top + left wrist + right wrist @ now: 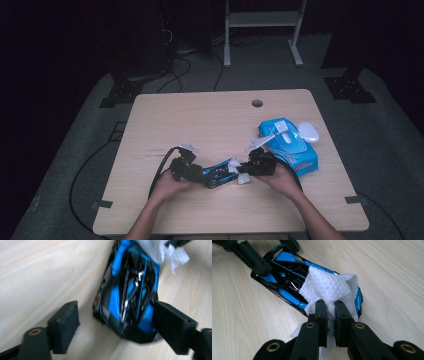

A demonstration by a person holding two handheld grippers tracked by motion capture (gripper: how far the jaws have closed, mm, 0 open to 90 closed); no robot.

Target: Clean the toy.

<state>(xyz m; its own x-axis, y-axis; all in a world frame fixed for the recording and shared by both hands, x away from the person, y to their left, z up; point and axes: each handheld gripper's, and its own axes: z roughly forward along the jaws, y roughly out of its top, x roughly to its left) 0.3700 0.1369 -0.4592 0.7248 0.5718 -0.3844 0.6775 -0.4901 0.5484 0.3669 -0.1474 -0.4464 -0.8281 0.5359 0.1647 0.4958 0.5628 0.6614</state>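
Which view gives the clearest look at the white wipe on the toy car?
The right gripper view: the wipe lies spread over the blue toy car, pinched in the right gripper. The left gripper view catches a blurred corner; the high view shows small white scraps.

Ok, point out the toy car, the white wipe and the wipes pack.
toy car [130, 295], left gripper view, its blue-black roof.
white wipe [328, 287], right gripper view, its middle.
wipes pack [295, 150], high view, its blue top.

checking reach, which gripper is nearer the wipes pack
Right. The right gripper, shut on a wipe over the toy car, sits just beside the wipes pack. The left gripper is across the car, farther away.
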